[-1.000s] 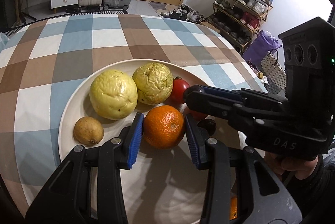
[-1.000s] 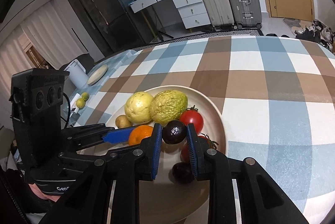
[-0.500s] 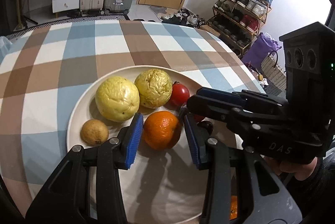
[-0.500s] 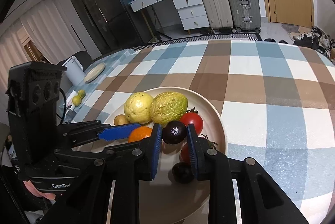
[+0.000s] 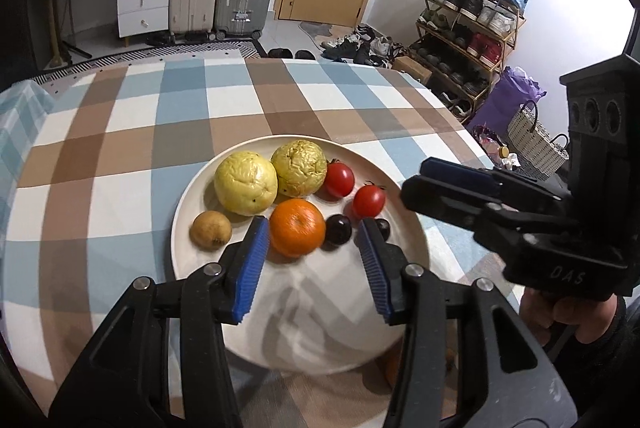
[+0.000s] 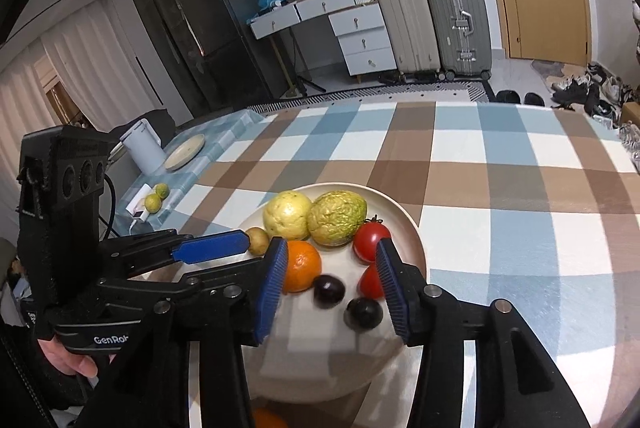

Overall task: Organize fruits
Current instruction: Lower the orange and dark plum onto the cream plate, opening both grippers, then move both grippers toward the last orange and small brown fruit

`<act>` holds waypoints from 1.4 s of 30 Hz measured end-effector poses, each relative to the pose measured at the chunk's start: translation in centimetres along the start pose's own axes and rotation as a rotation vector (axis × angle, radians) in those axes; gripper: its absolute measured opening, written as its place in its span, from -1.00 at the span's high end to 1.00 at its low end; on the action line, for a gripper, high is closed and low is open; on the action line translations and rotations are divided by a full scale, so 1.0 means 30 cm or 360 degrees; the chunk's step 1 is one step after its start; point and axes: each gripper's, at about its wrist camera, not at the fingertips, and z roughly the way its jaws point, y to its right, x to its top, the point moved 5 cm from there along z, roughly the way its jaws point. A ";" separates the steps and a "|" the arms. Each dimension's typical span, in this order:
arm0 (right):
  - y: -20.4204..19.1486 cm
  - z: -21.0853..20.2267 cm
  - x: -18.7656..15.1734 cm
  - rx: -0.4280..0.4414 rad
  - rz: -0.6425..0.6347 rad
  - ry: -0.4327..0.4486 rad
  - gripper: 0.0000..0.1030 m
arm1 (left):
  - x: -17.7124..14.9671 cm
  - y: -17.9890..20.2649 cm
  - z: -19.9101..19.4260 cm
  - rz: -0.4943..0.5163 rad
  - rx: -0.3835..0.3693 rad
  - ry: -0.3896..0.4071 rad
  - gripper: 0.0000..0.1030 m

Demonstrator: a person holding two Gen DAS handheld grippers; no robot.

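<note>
Left gripper (image 5: 312, 264) "GenRob…" on body, jaws just opening, spread, empty | orange (image 5: 297, 233) loose on cream plate (image 5: 320, 340) | right gripper (image 6: 332, 288) "DAS", just opening, empty above dark plum (image 6: 329, 291)

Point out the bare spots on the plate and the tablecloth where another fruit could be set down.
The plate's near half, below the orange and dark plums, is bare. The checked tablecloth beyond the far rim is open too. The far half is crowded: two yellow fruits, tomatoes and a small brown fruit.
</note>
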 end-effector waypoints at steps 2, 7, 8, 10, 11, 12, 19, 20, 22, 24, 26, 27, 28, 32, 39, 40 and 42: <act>-0.010 -0.041 -0.004 -0.0007 0.0002 0.0024 0.04 | -0.005 0.016 -0.032 0.0012 0.0008 0.0014 0.08; -0.031 -0.140 -0.027 -0.0031 0.0012 0.0074 -0.07 | -0.033 0.069 -0.138 0.0035 0.0032 0.0076 -0.17; -0.036 -0.165 -0.035 -0.0034 0.0013 0.0088 -0.15 | -0.038 0.078 -0.154 0.0035 0.0032 0.0084 -0.19; -0.044 -0.207 -0.051 -0.0034 0.0017 0.0115 -0.23 | -0.056 0.096 -0.190 0.0032 0.0045 0.0097 -0.32; -0.051 -0.233 -0.061 -0.0034 0.0017 0.0130 -0.27 | -0.068 0.107 -0.211 0.0028 0.0050 0.0105 -0.34; -0.054 -0.251 -0.069 -0.0034 0.0018 0.0143 -0.28 | -0.077 0.116 -0.226 0.0027 0.0051 0.0112 -0.39; -0.101 -0.389 -0.141 -0.0027 0.0003 0.0244 -0.60 | -0.146 0.175 -0.326 0.0039 0.0109 0.0175 -0.58; -0.108 -0.403 -0.150 -0.0023 0.0000 0.0256 -0.64 | -0.155 0.181 -0.336 0.0038 0.0115 0.0180 -0.59; -0.124 -0.434 -0.173 -0.0006 -0.0011 0.0283 -0.70 | -0.171 0.188 -0.350 0.0028 0.0127 0.0186 -0.63; -0.138 -0.454 -0.196 0.0003 -0.0023 0.0300 -0.71 | -0.198 0.194 -0.370 0.0011 0.0139 0.0192 -0.66; -0.151 -0.472 -0.222 0.0005 -0.0036 0.0307 -0.77 | -0.221 0.193 -0.383 -0.0001 0.0150 0.0199 -0.69; -0.156 -0.479 -0.233 0.0002 -0.0039 0.0310 -0.78 | -0.231 0.193 -0.386 -0.0005 0.0155 0.0201 -0.72; -0.159 -0.485 -0.245 -0.0002 -0.0041 0.0312 -0.81 | -0.240 0.191 -0.388 -0.0011 0.0156 0.0202 -0.73; -0.165 -0.501 -0.292 -0.0011 -0.0034 0.0309 -0.88 | -0.308 0.179 -0.404 -0.0045 0.0147 0.0215 -0.89; -0.166 -0.461 -0.378 -0.0025 -0.0050 0.0222 -0.90 | -0.420 0.136 -0.397 -0.0121 0.0189 0.0209 -0.98; -0.165 -0.452 -0.388 -0.0021 -0.0047 0.0211 -0.90 | -0.430 0.128 -0.391 -0.0130 0.0191 0.0200 -0.98; -0.160 -0.427 -0.411 -0.0020 -0.0038 0.0179 -0.90 | -0.457 0.114 -0.376 -0.0140 0.0191 0.0185 -0.98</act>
